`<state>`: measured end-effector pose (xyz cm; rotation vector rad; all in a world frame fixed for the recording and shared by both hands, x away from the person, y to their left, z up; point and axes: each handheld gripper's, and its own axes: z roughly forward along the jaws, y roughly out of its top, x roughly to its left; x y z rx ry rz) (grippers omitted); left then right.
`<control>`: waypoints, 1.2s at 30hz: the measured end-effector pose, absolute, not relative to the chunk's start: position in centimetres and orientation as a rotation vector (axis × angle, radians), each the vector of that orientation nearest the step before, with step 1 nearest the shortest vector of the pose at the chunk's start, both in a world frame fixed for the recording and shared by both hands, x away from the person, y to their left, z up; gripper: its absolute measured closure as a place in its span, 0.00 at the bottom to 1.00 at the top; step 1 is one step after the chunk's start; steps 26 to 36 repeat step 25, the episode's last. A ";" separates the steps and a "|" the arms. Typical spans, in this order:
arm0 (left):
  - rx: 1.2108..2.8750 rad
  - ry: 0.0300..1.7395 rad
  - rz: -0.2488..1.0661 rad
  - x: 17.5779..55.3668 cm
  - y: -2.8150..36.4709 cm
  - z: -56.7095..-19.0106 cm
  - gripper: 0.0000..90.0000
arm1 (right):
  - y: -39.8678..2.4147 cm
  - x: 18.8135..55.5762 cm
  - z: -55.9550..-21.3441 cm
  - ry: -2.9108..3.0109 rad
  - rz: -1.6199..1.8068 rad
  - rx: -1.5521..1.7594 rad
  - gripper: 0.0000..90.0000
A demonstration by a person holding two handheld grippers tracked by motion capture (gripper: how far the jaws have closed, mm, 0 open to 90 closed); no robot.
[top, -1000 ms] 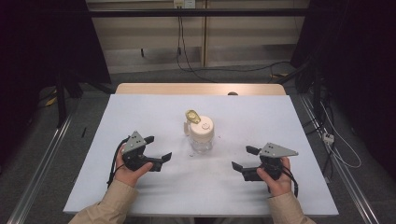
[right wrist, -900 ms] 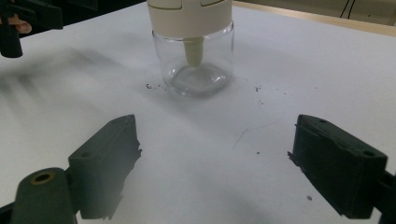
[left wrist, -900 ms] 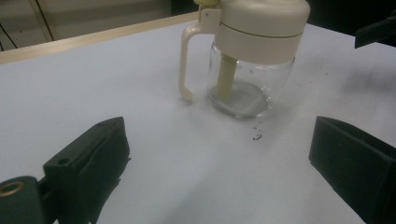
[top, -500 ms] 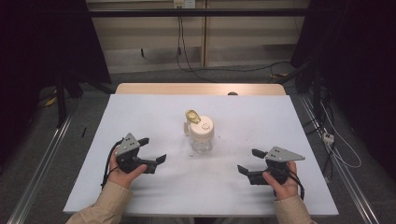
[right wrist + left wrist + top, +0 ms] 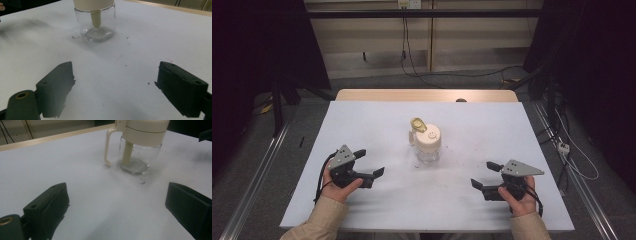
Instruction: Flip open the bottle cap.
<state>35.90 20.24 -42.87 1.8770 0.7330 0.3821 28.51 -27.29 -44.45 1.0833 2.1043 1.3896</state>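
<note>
Drawn back toward the desk's (image 5: pixel 377 125) near edge since a second ago, both grippers, left (image 5: pixel 371 164) and right (image 5: pixel 484 176), jaws spread, empty; glass jar (image 5: pixel 428 143) mid-desk, untouched; approach step; next, likely reaching in to grasp it.

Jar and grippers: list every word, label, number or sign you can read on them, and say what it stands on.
None can be read.
Jar: clear glass, cream lid, no print visible.
Left gripper and right gripper: plain black fingers, no markings.
Table: only small dark specks.
</note>
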 end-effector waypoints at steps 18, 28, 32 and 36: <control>1.878 0.754 0.387 35.7 22.1 -43.1 0.05 | -27.5 28.4 -44.6 2.102 1.377 1.097 0.13; 1.875 0.759 0.375 35.8 22.0 -43.2 0.05 | -27.4 28.5 -44.7 2.106 1.372 1.098 0.13; 1.875 0.759 0.375 35.8 22.0 -43.2 0.05 | -27.4 28.5 -44.7 2.106 1.372 1.098 0.13; 1.875 0.759 0.375 35.8 22.0 -43.2 0.05 | -27.4 28.5 -44.7 2.106 1.372 1.098 0.13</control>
